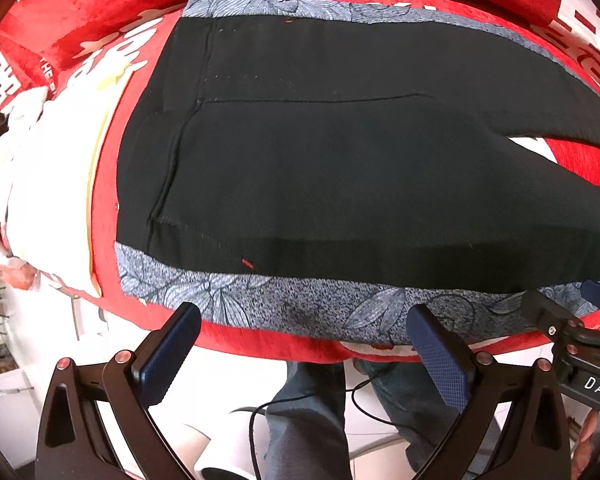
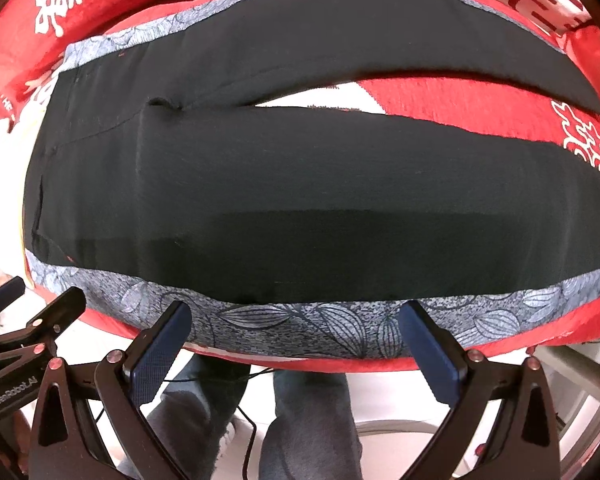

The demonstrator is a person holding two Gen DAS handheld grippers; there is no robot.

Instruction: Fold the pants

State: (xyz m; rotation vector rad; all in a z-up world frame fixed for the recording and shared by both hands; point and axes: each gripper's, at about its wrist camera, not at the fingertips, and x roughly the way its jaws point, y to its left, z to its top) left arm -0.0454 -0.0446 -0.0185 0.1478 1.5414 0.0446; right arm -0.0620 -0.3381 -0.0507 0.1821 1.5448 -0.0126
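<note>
Black pants (image 1: 340, 168) with a grey leaf-print side stripe (image 1: 284, 300) lie flat on a red cloth, waist to the left, legs spread to the right (image 2: 300, 184). My left gripper (image 1: 304, 320) hovers open at the near edge, by the stripe close to the waist, holding nothing. My right gripper (image 2: 294, 318) is open too, its blue pads (image 2: 432, 356) just short of the stripe (image 2: 300, 324) further along the near leg. In the left wrist view the right gripper's tips (image 1: 572, 308) show at the right edge; the left gripper (image 2: 24, 300) shows at the left of the right wrist view.
A red cloth with white characters (image 1: 100, 40) covers the table (image 2: 460, 96), its near edge just under both grippers. A white patch of cloth (image 1: 40, 184) lies left of the waist. Below the edge stand a person's legs in jeans (image 1: 308, 420) and black cables (image 2: 252, 432) on a pale floor.
</note>
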